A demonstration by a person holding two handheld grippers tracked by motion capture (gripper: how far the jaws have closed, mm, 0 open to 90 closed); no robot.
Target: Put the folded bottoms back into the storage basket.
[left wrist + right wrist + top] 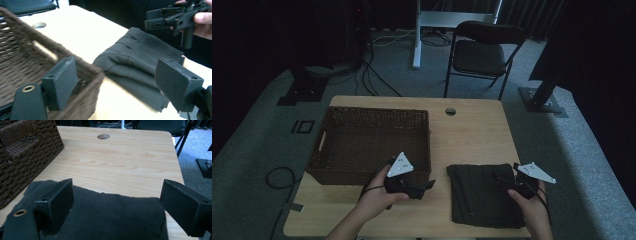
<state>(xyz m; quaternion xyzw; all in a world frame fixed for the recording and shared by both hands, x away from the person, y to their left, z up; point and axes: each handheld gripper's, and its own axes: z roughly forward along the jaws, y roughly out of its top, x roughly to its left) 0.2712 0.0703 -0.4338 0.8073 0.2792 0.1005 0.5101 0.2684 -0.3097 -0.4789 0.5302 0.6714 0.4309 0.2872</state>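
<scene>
Lying folded on the table beside the basket, the dark cloth is sitting beneath the wide-open, empty right gripper, the left gripper gaping empty nearby.

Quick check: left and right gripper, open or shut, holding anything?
Left gripper: open, empty, beside the basket.
Right gripper: open, empty, over the folded dark cloth.
</scene>
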